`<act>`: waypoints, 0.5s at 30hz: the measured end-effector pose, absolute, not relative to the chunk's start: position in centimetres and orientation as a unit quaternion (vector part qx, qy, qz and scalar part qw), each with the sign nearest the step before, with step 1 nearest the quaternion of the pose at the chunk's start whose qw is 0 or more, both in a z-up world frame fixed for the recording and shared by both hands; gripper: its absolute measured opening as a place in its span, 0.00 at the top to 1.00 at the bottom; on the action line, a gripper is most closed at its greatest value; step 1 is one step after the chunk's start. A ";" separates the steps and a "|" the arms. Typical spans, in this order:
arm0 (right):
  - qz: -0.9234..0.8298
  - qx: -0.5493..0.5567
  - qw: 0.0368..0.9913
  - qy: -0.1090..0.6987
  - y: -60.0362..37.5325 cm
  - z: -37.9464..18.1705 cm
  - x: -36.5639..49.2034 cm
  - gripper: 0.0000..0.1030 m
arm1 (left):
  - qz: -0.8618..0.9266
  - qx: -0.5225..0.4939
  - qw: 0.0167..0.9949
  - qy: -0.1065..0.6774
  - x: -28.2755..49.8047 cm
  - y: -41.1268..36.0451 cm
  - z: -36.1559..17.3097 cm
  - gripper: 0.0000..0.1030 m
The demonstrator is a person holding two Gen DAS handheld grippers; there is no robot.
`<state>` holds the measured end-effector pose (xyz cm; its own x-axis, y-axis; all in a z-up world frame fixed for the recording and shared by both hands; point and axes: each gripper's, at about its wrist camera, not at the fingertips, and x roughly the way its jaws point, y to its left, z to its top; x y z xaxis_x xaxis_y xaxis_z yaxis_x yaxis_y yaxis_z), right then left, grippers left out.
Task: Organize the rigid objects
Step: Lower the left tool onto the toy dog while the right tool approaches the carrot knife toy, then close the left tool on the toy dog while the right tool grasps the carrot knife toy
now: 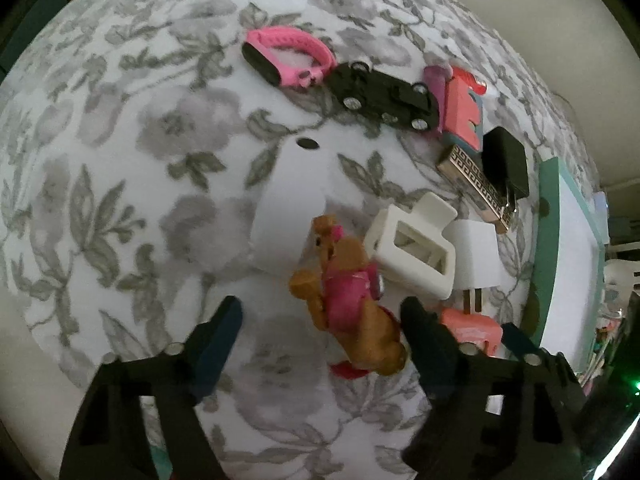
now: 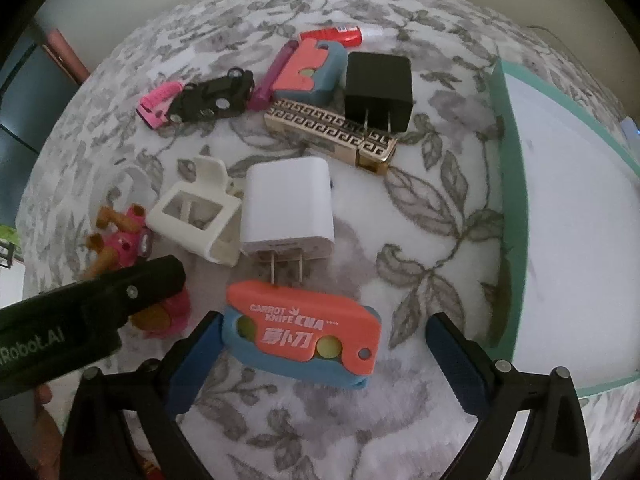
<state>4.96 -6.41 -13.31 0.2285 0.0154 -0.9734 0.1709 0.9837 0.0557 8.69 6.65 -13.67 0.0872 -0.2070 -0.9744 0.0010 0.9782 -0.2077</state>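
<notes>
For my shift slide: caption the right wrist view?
Open right gripper straddling orange carrot knife, white charger just beyond.

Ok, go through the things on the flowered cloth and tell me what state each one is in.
Left hand-held gripper: open around dog figure, lying on its side.
Right hand-held gripper: open around carrot knife, folded shut.
Black toy car: upside down.
White charger: lying flat, prongs out.
Teal-rimmed box: open.
</notes>
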 end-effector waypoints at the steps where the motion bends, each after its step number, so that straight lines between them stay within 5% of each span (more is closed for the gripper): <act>1: -0.051 0.072 0.781 0.619 -6.1 -13.4 5.0 0.02 | -0.068 -0.072 0.733 0.673 8.7 6.5 -13.8 0.27; 6: -0.058 0.070 0.783 0.615 -5.4 -13.7 5.1 0.05 | -0.060 -0.054 0.738 0.670 8.8 5.4 -14.5 0.35; 12: -0.066 0.082 0.785 0.611 -6.1 -13.0 4.0 0.19 | -0.043 -0.033 0.741 0.669 8.5 5.3 -14.5 0.57; 15: -0.067 0.085 0.785 0.610 -6.4 -12.8 3.7 0.26 | -0.043 -0.027 0.742 0.669 8.3 5.3 -14.6 0.58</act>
